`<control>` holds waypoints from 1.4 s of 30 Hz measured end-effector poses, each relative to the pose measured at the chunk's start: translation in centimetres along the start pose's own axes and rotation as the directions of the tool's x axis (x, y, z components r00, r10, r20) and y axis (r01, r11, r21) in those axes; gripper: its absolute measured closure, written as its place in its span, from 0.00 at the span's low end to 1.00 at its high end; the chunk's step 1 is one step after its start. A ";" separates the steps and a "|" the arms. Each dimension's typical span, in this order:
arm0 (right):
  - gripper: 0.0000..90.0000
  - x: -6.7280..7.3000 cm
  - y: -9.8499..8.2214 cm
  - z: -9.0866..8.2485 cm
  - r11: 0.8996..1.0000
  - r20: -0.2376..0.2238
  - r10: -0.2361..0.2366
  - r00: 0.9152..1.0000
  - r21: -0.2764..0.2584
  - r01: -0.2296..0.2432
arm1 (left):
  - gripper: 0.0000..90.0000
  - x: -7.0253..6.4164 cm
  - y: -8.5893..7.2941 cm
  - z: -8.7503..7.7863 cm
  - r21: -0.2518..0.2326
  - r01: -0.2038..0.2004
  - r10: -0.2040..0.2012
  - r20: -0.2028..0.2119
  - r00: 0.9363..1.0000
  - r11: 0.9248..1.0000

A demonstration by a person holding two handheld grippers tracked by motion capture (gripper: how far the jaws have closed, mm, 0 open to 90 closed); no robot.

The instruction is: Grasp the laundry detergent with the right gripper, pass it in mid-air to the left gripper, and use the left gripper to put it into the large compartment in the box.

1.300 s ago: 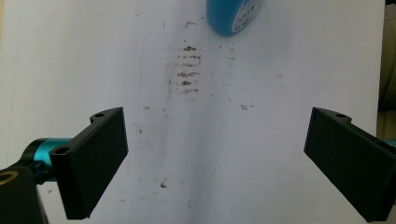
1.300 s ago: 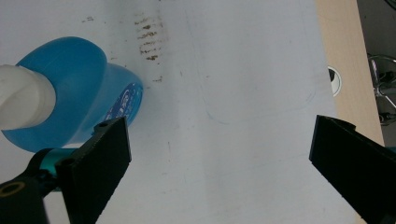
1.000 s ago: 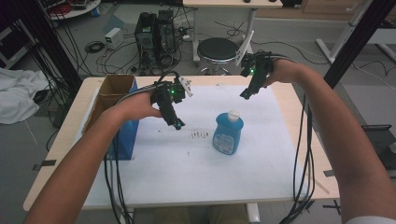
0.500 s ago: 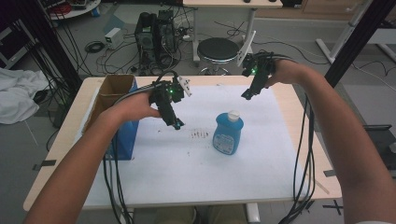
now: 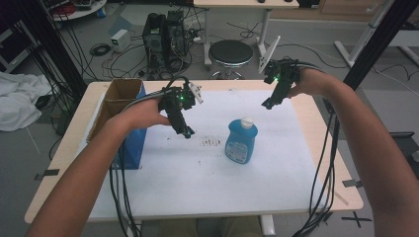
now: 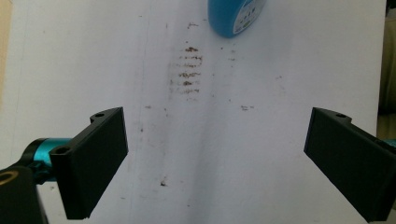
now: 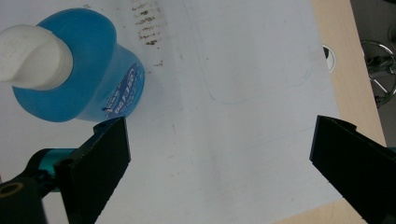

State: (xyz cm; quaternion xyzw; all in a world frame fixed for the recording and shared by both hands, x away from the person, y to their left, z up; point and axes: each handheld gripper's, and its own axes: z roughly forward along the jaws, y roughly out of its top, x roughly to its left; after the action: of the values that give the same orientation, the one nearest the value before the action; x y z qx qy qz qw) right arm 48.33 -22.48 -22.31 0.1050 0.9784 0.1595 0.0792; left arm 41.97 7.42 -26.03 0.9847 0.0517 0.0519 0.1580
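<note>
A blue bottle (image 5: pixel 241 141) with a white cap stood upright on the white sheet (image 5: pixel 197 173) that covered the surface (image 5: pixel 326 148), a little right of the middle. Just to its left lay a small patch of brown smudges (image 5: pixel 212 142) on the sheet.

The left hand-held gripper (image 5: pixel 188 132) hung above the sheet, left of the smudges and apart from the bottle, pointing down and forward. In the left gripper view its jaws stood wide apart with nothing between them, the smudges (image 6: pixel 189 70) and the foot of the bottle (image 6: pixel 236 16) ahead of them.

The right hand-held gripper (image 5: pixel 267 104) was held higher, over the far right part of the surface, beyond the bottle and clear of it. In the right gripper view its jaws were also spread wide and empty, with the bottle (image 7: pixel 81 79) seen from above near the left jaw.

A blue box (image 5: pixel 129 148) with open cardboard flaps stood at the left edge of the surface, beside the left forearm.
</note>
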 end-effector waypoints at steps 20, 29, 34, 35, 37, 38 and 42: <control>0.05 4.5 -4.8 0.0 0.985 0.021 0.164 0.986 -0.056 -0.162 | 0.07 -0.6 -0.5 1.3 0.006 -0.007 0.007 0.002 1.000 1.000; 0.05 7.9 -6.5 1.3 0.938 0.017 0.305 0.952 -0.179 -0.297 | 0.07 -0.5 -0.6 1.4 -0.011 -0.021 0.021 0.003 1.000 1.000; 0.05 9.5 -7.0 2.1 0.908 -0.002 0.328 0.945 -0.275 -0.316 | 0.07 -0.5 -0.5 1.5 -0.009 -0.030 0.030 0.005 1.000 1.000; 0.05 9.7 -7.1 2.2 0.900 -0.003 0.338 0.941 -0.292 -0.324 | 0.07 -0.5 -0.5 1.5 -0.010 -0.033 0.033 0.003 0.999 0.999; 0.05 10.2 -7.4 2.7 0.890 -0.011 0.330 0.944 -0.330 -0.315 | 0.07 -0.5 -0.4 1.5 -0.009 -0.034 0.034 0.004 0.999 0.999; 0.05 10.4 -7.5 2.9 0.884 -0.014 0.341 0.940 -0.336 -0.325 | 0.07 -0.5 -0.4 1.6 -0.005 -0.031 0.031 0.005 0.999 0.999; 0.05 11.4 -7.8 3.8 0.860 -0.011 0.366 0.931 -0.378 -0.343 | 0.07 -0.5 -0.4 1.7 -0.010 -0.032 0.032 0.011 0.999 0.999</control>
State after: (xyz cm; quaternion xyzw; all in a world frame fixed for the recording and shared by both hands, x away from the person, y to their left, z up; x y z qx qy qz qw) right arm 36.59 -25.97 -29.86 0.2709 0.8909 0.3514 0.0969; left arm 41.68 7.26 -27.78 0.9849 0.0348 0.0491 0.1622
